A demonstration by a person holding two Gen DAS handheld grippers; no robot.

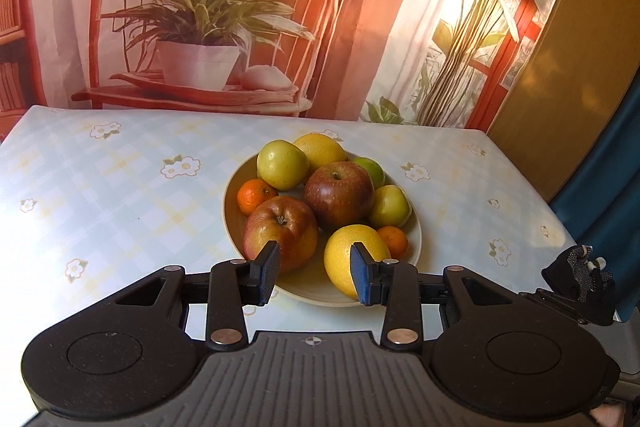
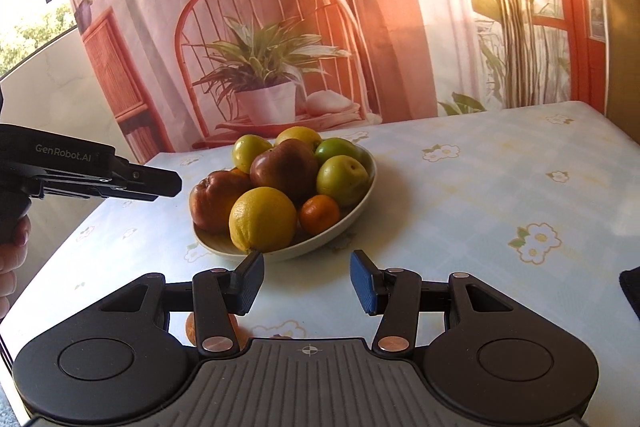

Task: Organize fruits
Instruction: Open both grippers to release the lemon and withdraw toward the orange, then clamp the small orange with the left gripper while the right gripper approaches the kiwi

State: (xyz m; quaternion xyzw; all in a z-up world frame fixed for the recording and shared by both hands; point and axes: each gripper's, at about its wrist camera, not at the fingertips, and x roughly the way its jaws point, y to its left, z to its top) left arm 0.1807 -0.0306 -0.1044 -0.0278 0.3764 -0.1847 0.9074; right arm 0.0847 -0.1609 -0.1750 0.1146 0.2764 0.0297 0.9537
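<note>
A cream bowl (image 1: pixel 232 211) on the table holds several fruits: two red apples (image 1: pixel 280 231) (image 1: pixel 338 195), a yellow orange (image 1: pixel 350 255) at the front, green apples (image 1: pixel 282 165), and two small tangerines (image 1: pixel 254 195). My left gripper (image 1: pixel 314 275) is open and empty, just in front of the bowl's near rim. In the right wrist view the same bowl (image 2: pixel 360 205) sits ahead and left, with the yellow orange (image 2: pixel 262 219) nearest. My right gripper (image 2: pixel 306 283) is open and empty, short of the bowl. The left gripper (image 2: pixel 160 183) shows at that view's left.
The table (image 1: pixel 100 195) has a pale blue checked cloth with flower prints. A printed backdrop (image 1: pixel 208 7) of a chair and potted plant hangs behind the far edge. A small orange object (image 2: pixel 192 331) lies under my right gripper. A gloved hand (image 1: pixel 580 275) is at the right.
</note>
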